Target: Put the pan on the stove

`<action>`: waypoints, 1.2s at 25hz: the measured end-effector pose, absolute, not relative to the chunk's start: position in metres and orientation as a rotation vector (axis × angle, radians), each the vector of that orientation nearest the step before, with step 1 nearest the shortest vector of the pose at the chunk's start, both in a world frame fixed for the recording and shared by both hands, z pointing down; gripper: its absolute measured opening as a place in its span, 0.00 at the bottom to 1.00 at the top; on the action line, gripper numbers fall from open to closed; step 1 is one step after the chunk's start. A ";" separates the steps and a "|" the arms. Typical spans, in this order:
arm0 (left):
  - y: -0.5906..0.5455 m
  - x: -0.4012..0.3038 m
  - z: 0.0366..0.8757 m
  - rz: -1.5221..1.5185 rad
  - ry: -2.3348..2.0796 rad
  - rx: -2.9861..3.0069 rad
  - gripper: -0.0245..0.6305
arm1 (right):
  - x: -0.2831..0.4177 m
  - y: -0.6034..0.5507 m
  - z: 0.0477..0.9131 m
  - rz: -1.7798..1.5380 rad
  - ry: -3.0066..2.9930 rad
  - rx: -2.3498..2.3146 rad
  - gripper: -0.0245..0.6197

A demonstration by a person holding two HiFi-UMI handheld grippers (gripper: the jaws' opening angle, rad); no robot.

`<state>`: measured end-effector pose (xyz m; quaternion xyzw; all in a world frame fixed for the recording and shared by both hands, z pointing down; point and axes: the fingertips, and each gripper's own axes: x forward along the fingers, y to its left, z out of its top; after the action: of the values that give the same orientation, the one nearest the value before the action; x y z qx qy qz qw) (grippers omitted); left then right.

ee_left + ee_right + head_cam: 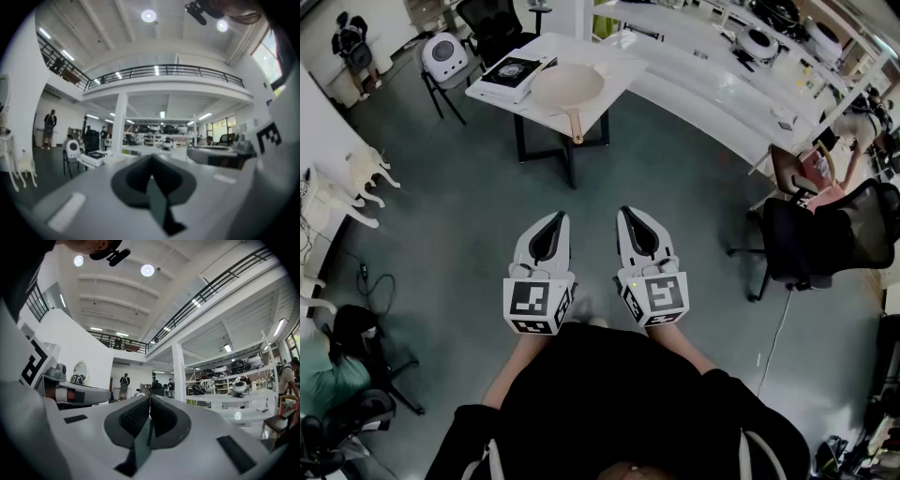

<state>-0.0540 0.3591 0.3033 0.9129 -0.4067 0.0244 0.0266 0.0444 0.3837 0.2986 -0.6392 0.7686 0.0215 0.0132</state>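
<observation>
A beige pan (567,86) with a wooden handle (575,127) lies on a small white table (609,70) at the top of the head view. Beside it on the left sits the flat black-and-white stove (514,73). My left gripper (555,218) and right gripper (628,214) hang side by side over the grey floor, well short of the table. Both are shut and hold nothing. In the left gripper view the shut jaws point toward the table, where the stove (97,155) shows far off. The right gripper (149,399) points into the hall.
A white round-backed chair (445,56) stands left of the table. Long white benches (712,89) run along the right. A black office chair (816,239) is at the right, white animal figures (367,171) and a floor cable (380,281) at the left.
</observation>
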 end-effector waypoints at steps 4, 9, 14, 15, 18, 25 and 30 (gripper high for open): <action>0.358 -0.048 0.305 0.082 -1.265 2.812 0.05 | 0.048 0.382 0.298 0.070 2.402 -1.971 0.07; 0.359 -0.044 0.306 0.063 -1.267 2.817 0.05 | 0.049 0.379 0.299 0.048 2.413 -1.909 0.08; 0.357 -0.040 0.317 0.082 -1.261 2.782 0.05 | 0.054 0.378 0.306 0.029 2.426 -1.890 0.08; 0.357 -0.039 0.319 0.090 -1.258 2.780 0.05 | 0.055 0.377 0.308 0.023 2.427 -1.886 0.08; 0.353 -0.038 0.321 0.101 -1.255 2.782 0.05 | 0.056 0.372 0.311 0.011 2.428 -1.881 0.08; 0.321 -0.041 0.323 0.068 -1.275 2.773 0.05 | 0.058 0.345 0.312 0.044 2.442 -1.877 0.08; 0.283 -0.038 0.329 0.045 -1.273 2.781 0.05 | 0.065 0.310 0.318 0.067 2.426 -1.899 0.08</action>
<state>-0.0384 0.2832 0.3293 0.9084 -0.4158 0.0146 0.0416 0.0654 0.3101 0.3176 -0.6159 0.7869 0.0218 0.0302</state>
